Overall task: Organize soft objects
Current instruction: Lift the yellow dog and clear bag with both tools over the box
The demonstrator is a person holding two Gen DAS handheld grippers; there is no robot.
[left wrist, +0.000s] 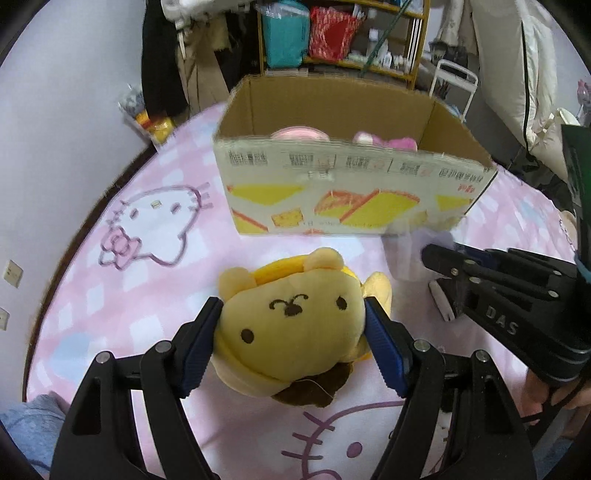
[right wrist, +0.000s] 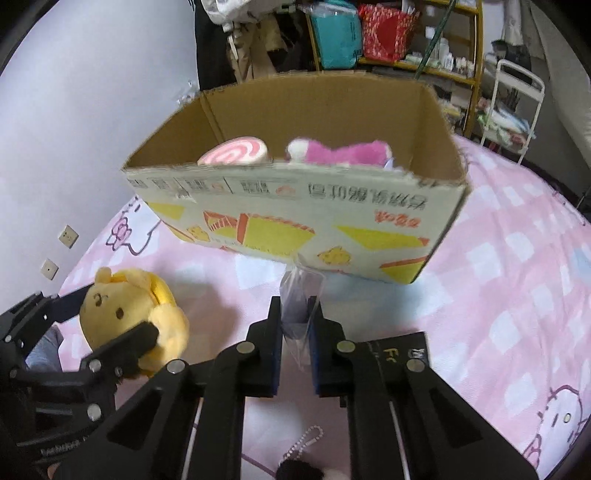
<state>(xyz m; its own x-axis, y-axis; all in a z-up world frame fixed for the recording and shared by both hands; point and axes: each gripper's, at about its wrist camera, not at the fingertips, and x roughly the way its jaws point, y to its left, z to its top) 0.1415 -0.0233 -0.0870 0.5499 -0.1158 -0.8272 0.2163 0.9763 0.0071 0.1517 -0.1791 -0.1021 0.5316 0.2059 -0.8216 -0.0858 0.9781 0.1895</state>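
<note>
The left gripper (left wrist: 291, 325) grasps a yellow plush bear (left wrist: 291, 328) by the head, its two blue pads pressed against the sides of the face, so that the toy sits squarely between the jaws with its ears toward the box and its brown lower part hanging toward the camera; from the right wrist view the same bear (right wrist: 129, 317) shows at the left, one black finger lying across its cheek, the toy lifted slightly over the pink cartoon-cat bedsheet (left wrist: 155, 302); the right gripper (right wrist: 295, 314) is clenched on a clear plastic bag (right wrist: 299, 295), the thin film pinched between the nearly touching pads and sticking out beyond the fingertips toward the box, with more of it trailing down between the fingers; what the bag contains cannot be told; ahead of both grippers stands an open cardboard box (right wrist: 295, 221) on the sheet, printed with yellow cake pictures, and inside it lie a pink swirl plush (right wrist: 236, 151) at the left and a pink fluffy toy (right wrist: 343, 151) just beside it on the right; a bead chain (right wrist: 306, 441) lies on the sheet beneath the right gripper; a shelf (left wrist: 343, 33) with bags stands behind the box.
</note>
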